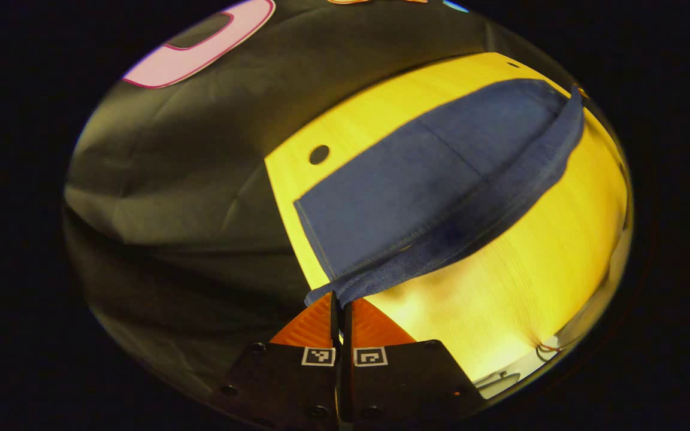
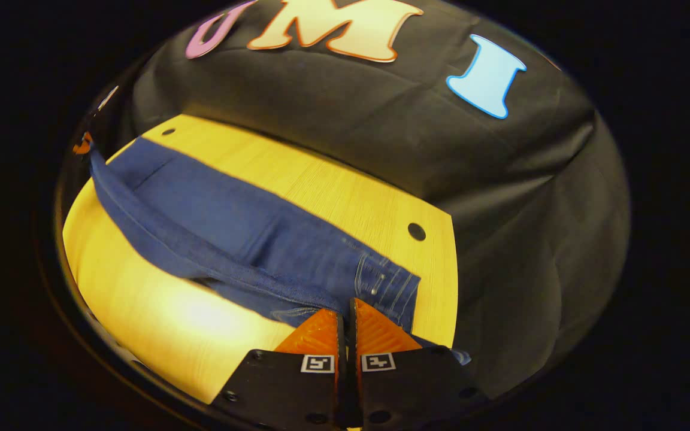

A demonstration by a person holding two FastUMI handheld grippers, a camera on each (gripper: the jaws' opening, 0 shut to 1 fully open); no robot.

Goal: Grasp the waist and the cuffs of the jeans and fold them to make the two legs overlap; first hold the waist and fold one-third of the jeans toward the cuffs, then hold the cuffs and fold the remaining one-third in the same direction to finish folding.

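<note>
Pinching jeans (image 1: pixel 417 179) edge, both grippers' jaws closed tight.

Yellow wood-grain counter inside a black-cloth booth

You have the counter (image 1: pixel 518 281) as your landmark: its top is bright yellow with fine grain, and a strong patch of light glares on its near side (image 2: pixel 201 317). A small round dark hole (image 1: pixel 319 154) sits near one corner of the counter, and another (image 2: pixel 416 231) near a corner in the right gripper view. Behind and beside the counter, the creased black cloth wall (image 2: pixel 381 126) hangs in soft folds, dim away from the light.
</note>
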